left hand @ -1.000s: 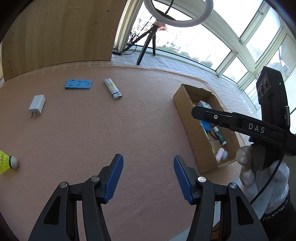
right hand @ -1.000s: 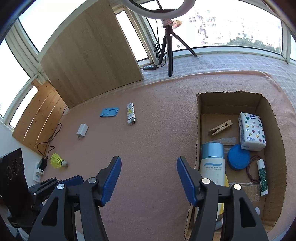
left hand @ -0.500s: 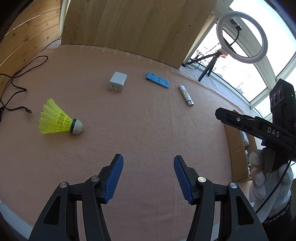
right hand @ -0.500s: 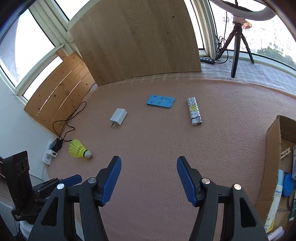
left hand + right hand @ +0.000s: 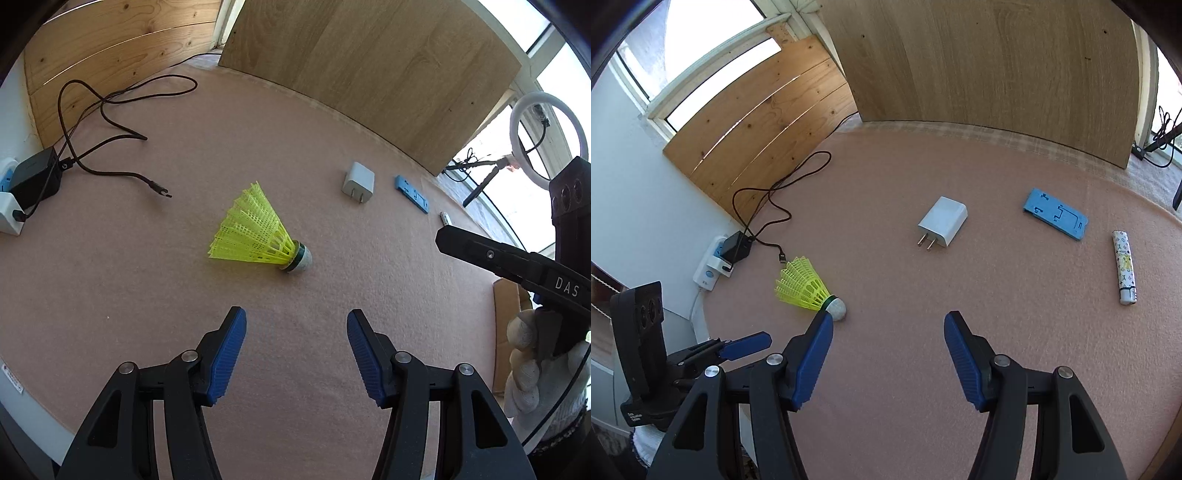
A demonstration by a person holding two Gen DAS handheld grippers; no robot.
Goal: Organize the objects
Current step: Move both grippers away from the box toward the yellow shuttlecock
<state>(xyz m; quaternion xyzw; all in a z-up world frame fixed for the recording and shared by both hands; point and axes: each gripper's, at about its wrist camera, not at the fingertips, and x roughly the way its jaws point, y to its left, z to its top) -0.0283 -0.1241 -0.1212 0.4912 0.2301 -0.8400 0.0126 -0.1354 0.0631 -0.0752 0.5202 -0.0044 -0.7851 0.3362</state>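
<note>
A yellow shuttlecock [image 5: 258, 234] with a white cork lies on its side on the pink mat, just beyond my left gripper [image 5: 293, 317], which is open and empty. In the right wrist view the shuttlecock [image 5: 807, 288] lies by the left finger of my right gripper [image 5: 888, 321], also open and empty. A white charger plug [image 5: 942, 225], a blue flat holder [image 5: 1056, 218] and a patterned lighter [image 5: 1123, 266] lie farther out on the mat. The left gripper [image 5: 746, 341] shows at lower left there.
A black cable [image 5: 110, 110] and adapter [image 5: 35, 181] on a white power strip sit at the mat's left edge. Wooden boards [image 5: 960, 62] lean along the back. A cardboard box edge [image 5: 506, 332] and a gloved hand [image 5: 535, 365] show at right. A ring light [image 5: 546, 140] stands by the window.
Both grippers have swung left, away from the cardboard box. The shuttlecock has come from the far left to straight in front of the left gripper. Both stayed open.
</note>
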